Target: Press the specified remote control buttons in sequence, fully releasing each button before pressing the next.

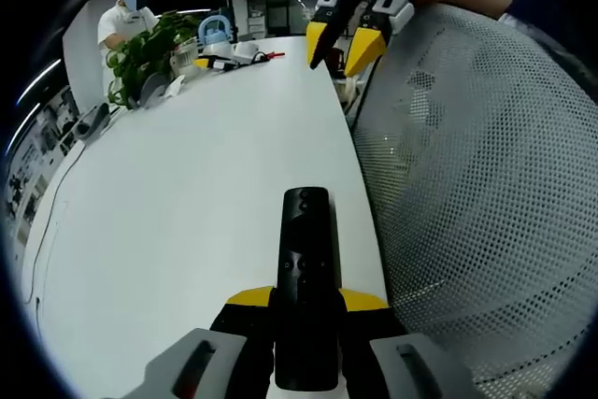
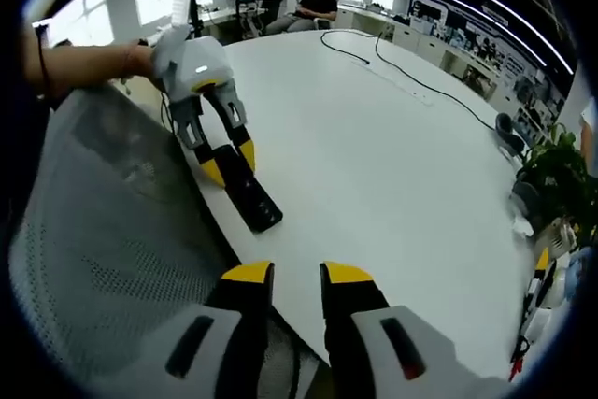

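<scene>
A black remote control (image 1: 306, 273) lies lengthwise between my left gripper's (image 1: 306, 301) yellow-tipped jaws, which are shut on its near end, its buttons facing up over the white table (image 1: 187, 212). In the right gripper view the same remote (image 2: 250, 195) juts from the left gripper (image 2: 227, 163) at the table's edge. My right gripper (image 2: 296, 275) hovers above that edge, jaws a little apart with nothing between them. It also appears high in the left gripper view as the right gripper (image 1: 342, 51), well beyond the remote and not touching it.
A grey mesh chair back (image 1: 486, 193) stands right beside the table edge. A potted plant (image 1: 140, 58) and small items (image 1: 234, 55) sit at the table's far end. A black cable (image 2: 402, 72) crosses the table, and people sit in the background.
</scene>
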Available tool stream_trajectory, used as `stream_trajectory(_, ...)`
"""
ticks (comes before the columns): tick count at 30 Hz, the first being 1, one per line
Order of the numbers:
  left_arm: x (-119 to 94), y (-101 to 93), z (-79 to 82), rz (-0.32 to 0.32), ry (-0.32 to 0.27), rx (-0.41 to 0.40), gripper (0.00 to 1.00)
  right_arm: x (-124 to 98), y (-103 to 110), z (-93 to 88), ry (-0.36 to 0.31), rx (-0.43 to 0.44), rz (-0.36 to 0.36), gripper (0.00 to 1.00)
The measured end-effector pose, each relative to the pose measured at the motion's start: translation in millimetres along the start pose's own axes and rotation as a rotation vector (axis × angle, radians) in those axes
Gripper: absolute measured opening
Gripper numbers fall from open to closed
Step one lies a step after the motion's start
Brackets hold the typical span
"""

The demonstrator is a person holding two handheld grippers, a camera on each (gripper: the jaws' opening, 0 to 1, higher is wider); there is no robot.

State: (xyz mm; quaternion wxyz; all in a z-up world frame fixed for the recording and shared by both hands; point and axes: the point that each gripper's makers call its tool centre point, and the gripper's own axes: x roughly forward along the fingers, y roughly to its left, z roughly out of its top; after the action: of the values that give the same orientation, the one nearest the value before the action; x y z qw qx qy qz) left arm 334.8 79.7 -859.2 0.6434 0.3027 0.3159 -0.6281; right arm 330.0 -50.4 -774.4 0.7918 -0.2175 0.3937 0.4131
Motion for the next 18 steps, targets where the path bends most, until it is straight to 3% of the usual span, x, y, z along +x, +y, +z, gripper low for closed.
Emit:
stream_trajectory(11, 0, -0.2, -0.8, 0.009, -0.024, -0.006, 0.26, 41, 18, 21.9, 0.022, -0.026, 0.109, 0.15)
stream_trajectory(18, 0, -1.5, -0.5, 0.016, -0.012, -0.006, 0.26, 67, 25, 28.9, 0.07, -0.11, 0.148, 0.08)
